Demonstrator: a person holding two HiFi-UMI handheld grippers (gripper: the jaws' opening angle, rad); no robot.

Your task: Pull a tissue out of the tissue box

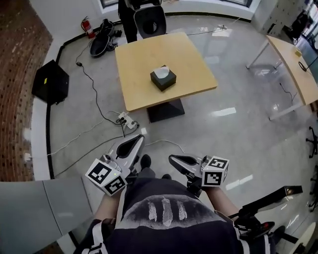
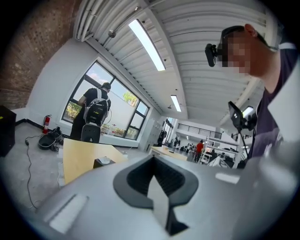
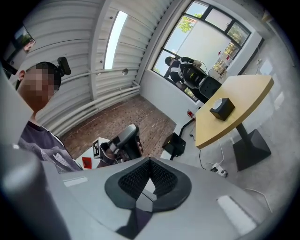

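A black tissue box [image 1: 163,79] with a white tissue [image 1: 161,73] poking out of its top stands near the middle of a square wooden table [image 1: 144,59], well ahead of me. Both grippers are held close to my body, far short of the table. My left gripper [image 1: 139,139] points toward the table with its jaws together and nothing between them. My right gripper [image 1: 172,158] also looks shut and empty. The left gripper view shows the box [image 2: 103,161] small on the table [image 2: 79,157]. In the right gripper view the box [image 3: 222,108] sits far off.
A person [image 1: 128,15] stands by a black chair [image 1: 150,21] at the table's far side. A power strip [image 1: 127,120] and cables lie on the floor before the table's black base [image 1: 166,110]. A black case [image 1: 49,82] is left, another table [image 1: 295,64] right.
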